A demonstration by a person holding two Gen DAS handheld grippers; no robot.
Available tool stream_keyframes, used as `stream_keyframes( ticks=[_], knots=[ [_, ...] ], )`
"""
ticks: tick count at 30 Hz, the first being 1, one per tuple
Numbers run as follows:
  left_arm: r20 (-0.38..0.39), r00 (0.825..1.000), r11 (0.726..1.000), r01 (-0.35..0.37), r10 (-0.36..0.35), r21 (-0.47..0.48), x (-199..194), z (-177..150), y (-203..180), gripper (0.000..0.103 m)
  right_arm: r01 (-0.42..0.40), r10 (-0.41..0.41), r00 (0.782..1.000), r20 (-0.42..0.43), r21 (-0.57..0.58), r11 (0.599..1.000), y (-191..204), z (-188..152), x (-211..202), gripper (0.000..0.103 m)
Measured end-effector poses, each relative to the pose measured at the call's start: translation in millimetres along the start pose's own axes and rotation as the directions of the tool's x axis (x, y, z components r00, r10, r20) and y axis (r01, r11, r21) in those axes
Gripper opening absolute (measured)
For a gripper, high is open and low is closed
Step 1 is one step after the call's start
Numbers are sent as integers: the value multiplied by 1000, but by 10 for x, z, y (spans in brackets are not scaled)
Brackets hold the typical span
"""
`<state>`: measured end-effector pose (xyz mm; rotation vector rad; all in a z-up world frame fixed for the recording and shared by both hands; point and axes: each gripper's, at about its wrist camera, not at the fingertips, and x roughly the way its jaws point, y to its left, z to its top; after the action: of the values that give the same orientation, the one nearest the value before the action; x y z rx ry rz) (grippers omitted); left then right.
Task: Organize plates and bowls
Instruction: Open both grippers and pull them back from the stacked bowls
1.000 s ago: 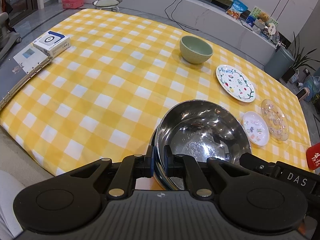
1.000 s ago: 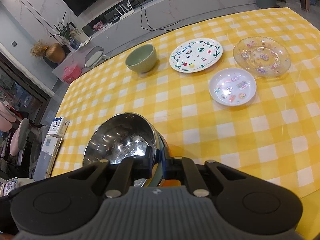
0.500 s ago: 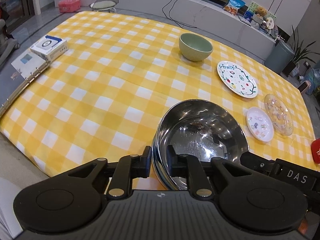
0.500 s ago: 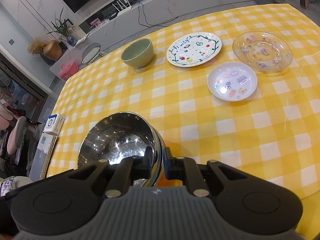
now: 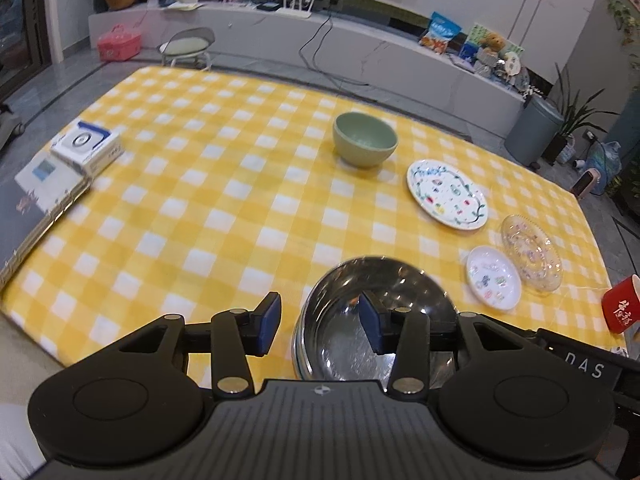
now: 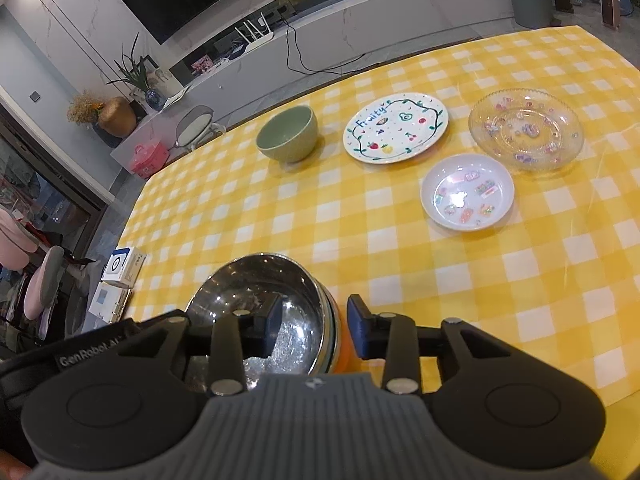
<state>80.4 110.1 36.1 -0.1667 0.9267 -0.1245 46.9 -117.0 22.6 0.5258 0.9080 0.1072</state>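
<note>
Steel bowl [image 5: 372, 312] upright, mouth up, round, rim between both grippers' opening jaws, unpinched

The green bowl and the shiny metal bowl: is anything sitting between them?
Nothing. Between the green bowl and the metal bowl there is only bare yellow checked cloth; both views show it.

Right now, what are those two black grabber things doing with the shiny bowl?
A person holds a gripper in each hand, tidying dishes on the yellow checked table. Both have the steel bowl's rim between their pads, but the left gripper and right gripper are opening, letting go. The bowl sits on the near edge of the table. The green bowl, fruit plate, small white dish and glass plate wait farther back.
</note>
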Motion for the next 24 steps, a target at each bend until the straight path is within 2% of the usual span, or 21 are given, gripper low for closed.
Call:
stream_keyframes(
  ticks=[6,9,12,16,19,24],
  knots=[
    [7,1000,998,30,-31,59,48,114,-64,52,18,-19,1000,14,3,1000,7,119,35,43],
    [8,999,996,44,-44,80,90,196,-84,54,26,-26,1000,12,3,1000,10,208,84,49],
    [-6,998,995,70,-70,66,173,300,-51,62,38,-38,999,15,0,999,17,316,144,55],
    [-16,997,996,74,-73,49,304,454,7,64,51,-50,999,5,-11,999,16,476,263,59],
    [-15,998,996,61,-60,68,406,577,10,65,65,-65,998,4,-3,998,-11,588,367,66],
    [-45,995,994,86,-84,66,638,798,50,66,86,-86,996,-15,-2,996,-43,771,596,68]
  ],
)
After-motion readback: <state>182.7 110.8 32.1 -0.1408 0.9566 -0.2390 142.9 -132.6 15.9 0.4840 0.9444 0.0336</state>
